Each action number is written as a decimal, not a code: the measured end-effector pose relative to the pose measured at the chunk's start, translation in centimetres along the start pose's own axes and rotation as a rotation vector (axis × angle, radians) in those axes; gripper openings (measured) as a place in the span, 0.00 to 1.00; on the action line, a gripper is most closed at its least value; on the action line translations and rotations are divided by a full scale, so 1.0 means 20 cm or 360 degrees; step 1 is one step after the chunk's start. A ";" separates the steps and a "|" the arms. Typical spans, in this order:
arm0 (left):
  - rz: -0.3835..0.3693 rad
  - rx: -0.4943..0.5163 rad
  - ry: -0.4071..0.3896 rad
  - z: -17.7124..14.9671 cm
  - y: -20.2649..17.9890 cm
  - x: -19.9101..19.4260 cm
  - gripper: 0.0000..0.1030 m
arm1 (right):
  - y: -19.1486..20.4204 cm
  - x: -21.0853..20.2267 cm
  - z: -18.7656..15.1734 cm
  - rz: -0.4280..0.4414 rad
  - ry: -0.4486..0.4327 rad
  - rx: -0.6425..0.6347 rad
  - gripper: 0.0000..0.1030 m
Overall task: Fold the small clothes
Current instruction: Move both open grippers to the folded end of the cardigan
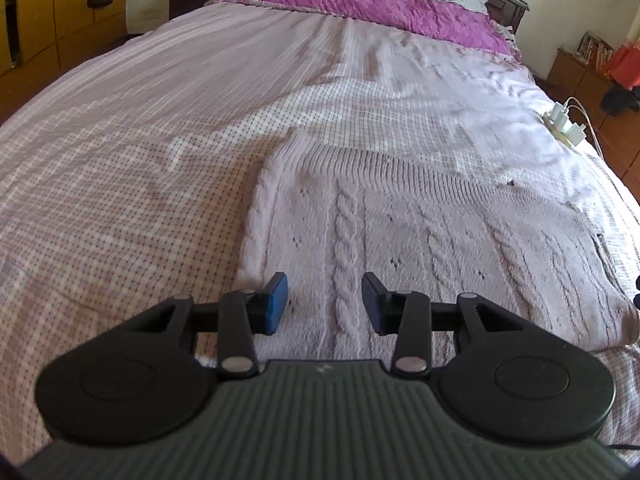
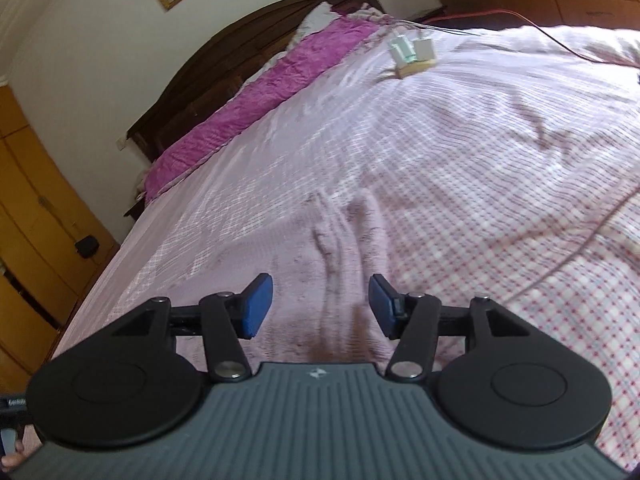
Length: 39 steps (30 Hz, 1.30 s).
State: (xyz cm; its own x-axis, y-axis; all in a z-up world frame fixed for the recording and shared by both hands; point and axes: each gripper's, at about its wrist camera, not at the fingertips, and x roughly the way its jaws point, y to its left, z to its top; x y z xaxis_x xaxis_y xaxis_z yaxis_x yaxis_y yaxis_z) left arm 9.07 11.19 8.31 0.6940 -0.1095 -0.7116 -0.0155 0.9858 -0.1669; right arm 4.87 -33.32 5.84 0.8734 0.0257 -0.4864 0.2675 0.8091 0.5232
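Pale pink cable-knit sweater (image 1: 420,232) lay flat on the checked bedsheet (image 1: 120,200), toward the near, right-hand part of the bed as the left wrist view gave it. Its ribbed edge ran across the far side; its left border sat just past the left pad.

Left gripper (image 1: 325,305) hovered over the near part of the knit, jaws parted, blue pads (image 1: 277,304) clear of each other with nothing pinched between them; contact with the fabric below could not be told.

Right gripper (image 2: 320,307) stood over blurred pink knit (image 2: 332,264), jaws spread wide and empty. A raised fold of the knit ran away from the gap between the pads.

Farther off: magenta quilted cover (image 1: 360,4) across the head of the bed, dark wooden headboard (image 2: 240,52) behind it, and a power strip with white plugs (image 1: 566,126) at the right edge of the sheet.
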 end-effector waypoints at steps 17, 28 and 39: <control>0.0036 -0.0040 0.0026 -0.06 0.03 -0.07 0.42 | -0.04 0.22 -0.05 0.0147 0.0155 0.0095 0.79; 0.0056 -0.0012 0.0043 -0.08 0.01 -0.06 0.42 | -0.08 0.23 -0.05 0.0269 0.0141 0.0200 0.79; 0.0056 -0.0013 0.0049 -0.08 0.01 -0.06 0.42 | 0.02 0.27 -0.07 0.0013 0.0145 -0.0044 0.79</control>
State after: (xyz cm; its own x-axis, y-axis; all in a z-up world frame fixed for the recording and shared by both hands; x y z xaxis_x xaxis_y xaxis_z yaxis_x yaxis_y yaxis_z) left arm 7.05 11.36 8.10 0.6703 -0.0790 -0.7379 -0.0452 0.9881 -0.1468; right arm 9.07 -32.04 2.33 0.8344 0.0849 -0.5445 0.2479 0.8247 0.5084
